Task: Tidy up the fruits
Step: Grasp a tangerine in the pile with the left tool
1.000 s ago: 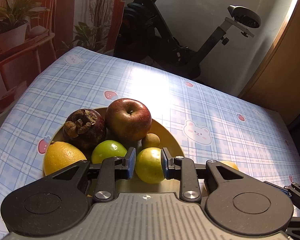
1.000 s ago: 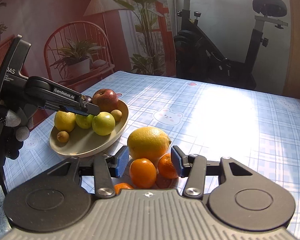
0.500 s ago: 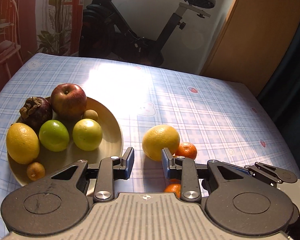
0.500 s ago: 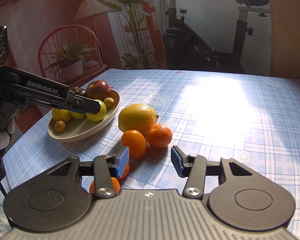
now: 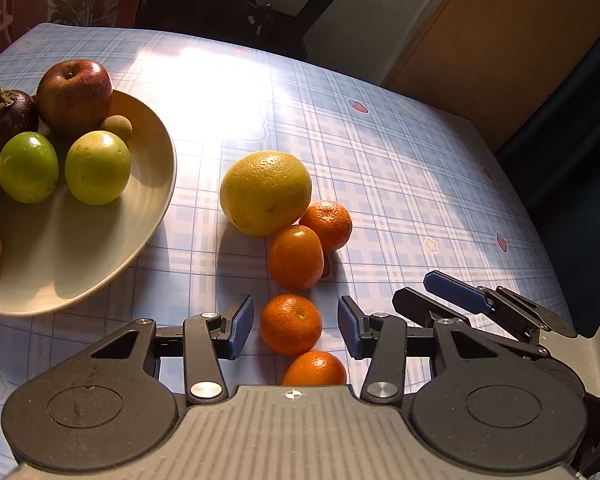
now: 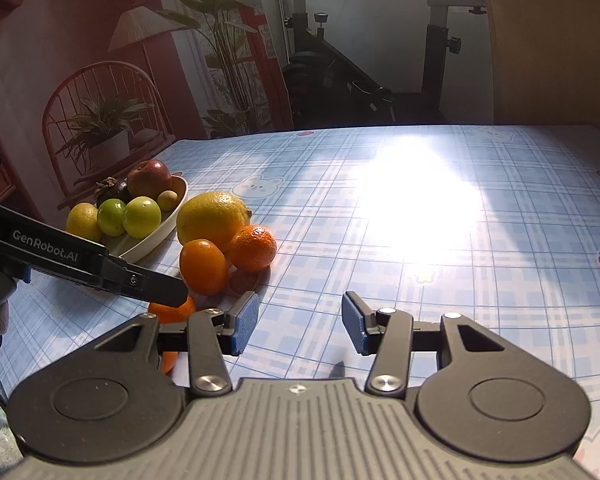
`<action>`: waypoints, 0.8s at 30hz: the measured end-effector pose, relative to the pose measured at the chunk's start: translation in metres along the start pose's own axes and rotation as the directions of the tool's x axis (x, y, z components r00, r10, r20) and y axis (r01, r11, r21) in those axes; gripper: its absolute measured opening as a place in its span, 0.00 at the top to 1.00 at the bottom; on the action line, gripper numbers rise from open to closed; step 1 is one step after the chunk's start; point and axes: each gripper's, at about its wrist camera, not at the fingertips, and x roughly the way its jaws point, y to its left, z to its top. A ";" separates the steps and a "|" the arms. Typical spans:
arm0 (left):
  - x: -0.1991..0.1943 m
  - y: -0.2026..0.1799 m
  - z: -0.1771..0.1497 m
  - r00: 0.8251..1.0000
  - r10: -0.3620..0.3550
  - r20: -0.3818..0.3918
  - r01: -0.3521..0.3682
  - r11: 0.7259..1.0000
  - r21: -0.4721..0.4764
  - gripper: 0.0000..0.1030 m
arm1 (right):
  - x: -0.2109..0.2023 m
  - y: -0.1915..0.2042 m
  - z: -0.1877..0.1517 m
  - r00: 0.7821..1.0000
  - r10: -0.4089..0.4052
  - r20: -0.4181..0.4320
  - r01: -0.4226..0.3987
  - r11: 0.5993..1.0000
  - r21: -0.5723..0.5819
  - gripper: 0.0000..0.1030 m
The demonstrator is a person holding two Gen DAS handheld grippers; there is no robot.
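Note:
A beige bowl [image 5: 148, 184] at the left holds a red apple [image 5: 75, 92], a mangosteen [image 5: 6, 114], two green fruits [image 5: 97, 166], a lemon and small brown fruits. On the cloth to its right lie a large yellow citrus [image 5: 266, 192] and several small oranges. My left gripper [image 5: 296, 326] is open, its pads either side of one orange [image 5: 291, 323] without touching it. Another orange [image 5: 314, 368] lies just beneath. My right gripper [image 6: 300, 326] is open and empty over bare cloth, right of the fruit pile [image 6: 220, 240]; it also shows in the left wrist view [image 5: 452, 296].
The table has a blue checked cloth [image 6: 420, 240] with a bright sun patch. An exercise bike [image 6: 360, 60], a chair with a potted plant [image 6: 100, 128] and a wooden door [image 5: 500, 40] stand beyond the far edges.
My left gripper let go of the green fruit in the bowl, swung right and came down around an orange on the cloth. My right gripper drew back and to the right of the pile.

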 end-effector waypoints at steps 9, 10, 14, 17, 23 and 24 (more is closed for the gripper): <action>0.009 -0.006 0.000 0.999 0.042 0.005 -0.042 0.999 0.031 0.64 | 0.000 -0.004 -0.002 1.000 0.006 -0.002 -0.006 1.000 0.012 0.52; 0.008 -0.008 0.000 0.999 0.050 0.010 -0.050 0.998 0.038 0.64 | 0.000 -0.004 -0.002 1.000 0.006 -0.003 -0.006 1.000 0.011 0.52; 0.004 -0.009 -0.002 0.997 0.070 0.037 -0.072 0.996 0.049 0.65 | 0.001 -0.004 -0.003 1.000 0.015 0.002 -0.015 1.000 0.019 0.52; -0.008 -0.008 -0.004 0.992 0.083 0.091 -0.086 0.996 0.030 0.65 | 0.003 -0.002 -0.002 1.000 0.015 0.011 -0.015 1.000 -0.006 0.55; -0.028 -0.009 -0.012 0.972 0.137 0.193 -0.142 0.990 0.014 0.64 | 0.015 0.000 0.012 0.998 0.029 0.053 -0.027 0.999 -0.043 0.62; -0.031 -0.008 -0.012 0.968 0.142 0.205 -0.146 0.989 0.005 0.64 | 0.017 -0.002 0.016 0.997 0.041 0.060 -0.039 0.999 -0.027 0.62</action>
